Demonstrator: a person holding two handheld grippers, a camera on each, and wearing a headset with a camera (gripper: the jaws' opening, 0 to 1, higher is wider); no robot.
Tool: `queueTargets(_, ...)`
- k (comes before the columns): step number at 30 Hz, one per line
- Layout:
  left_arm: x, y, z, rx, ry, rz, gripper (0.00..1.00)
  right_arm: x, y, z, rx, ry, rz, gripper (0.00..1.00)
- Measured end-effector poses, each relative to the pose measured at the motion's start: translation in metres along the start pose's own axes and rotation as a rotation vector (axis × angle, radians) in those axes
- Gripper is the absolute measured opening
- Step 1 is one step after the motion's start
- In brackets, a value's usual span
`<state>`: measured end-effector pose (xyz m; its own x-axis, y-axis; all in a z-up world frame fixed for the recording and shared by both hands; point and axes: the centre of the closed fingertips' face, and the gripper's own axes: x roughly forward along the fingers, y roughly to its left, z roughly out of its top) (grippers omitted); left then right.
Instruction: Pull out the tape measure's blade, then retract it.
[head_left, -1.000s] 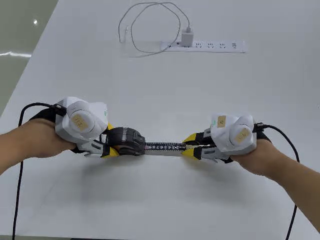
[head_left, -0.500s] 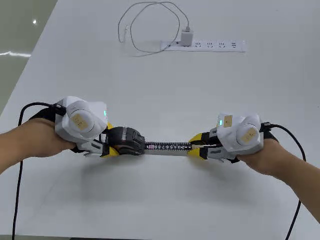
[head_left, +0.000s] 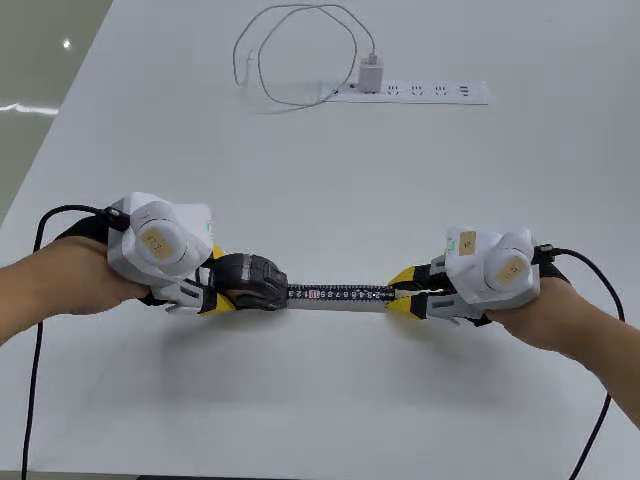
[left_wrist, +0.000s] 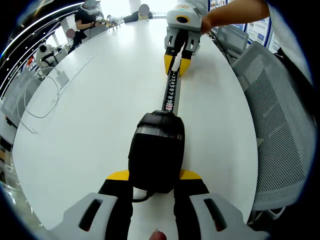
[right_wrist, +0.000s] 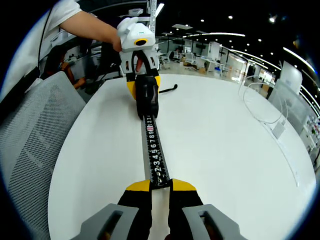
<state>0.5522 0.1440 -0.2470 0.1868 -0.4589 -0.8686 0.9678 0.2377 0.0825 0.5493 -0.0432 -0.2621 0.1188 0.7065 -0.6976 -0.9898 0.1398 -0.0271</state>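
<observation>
Two grippers share the tape measure (head_left: 252, 282) near the front edge of the bench (head_left: 330, 180). The left gripper (head_left: 221, 281) has its yellow-tipped jaws clamped on the black case (left_wrist: 156, 150), one jaw on each side, towards the front left corner. The right gripper (head_left: 402, 291) is closed on the free end of the blade (head_left: 340, 293), pinching it between its yellow tips, towards the front right. The blade runs straight between the two, low along the bench top, its dark face and white numerals turned up; whether it touches the surface cannot be told. By the far edge lies a white power strip (head_left: 420, 92) with a white charger (head_left: 371, 73) plugged in, its cable (head_left: 290, 60) looped towards the far left corner
</observation>
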Motion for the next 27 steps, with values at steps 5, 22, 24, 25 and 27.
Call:
queueTargets(5,0.000,0.000,0.000,0.001,0.001,0.000,0.26,-0.004,-0.002,-0.006,0.001,0.010,-0.004,0.07)
queueTargets(22,-0.001,-0.001,0.001,0.007,0.003,-0.003,0.26,-0.016,-0.004,-0.019,0.007,0.034,-0.013,0.07)
queueTargets(24,0.000,-0.001,0.001,0.008,0.003,-0.003,0.26,-0.017,-0.004,-0.021,0.007,0.036,-0.014,0.07)
queueTargets(25,0.000,-0.001,0.001,0.007,0.003,-0.003,0.26,-0.018,-0.005,-0.022,0.006,0.039,-0.015,0.07)
queueTargets(27,0.000,-0.001,0.001,0.007,0.002,-0.002,0.26,-0.019,-0.005,-0.023,0.006,0.042,-0.015,0.07)
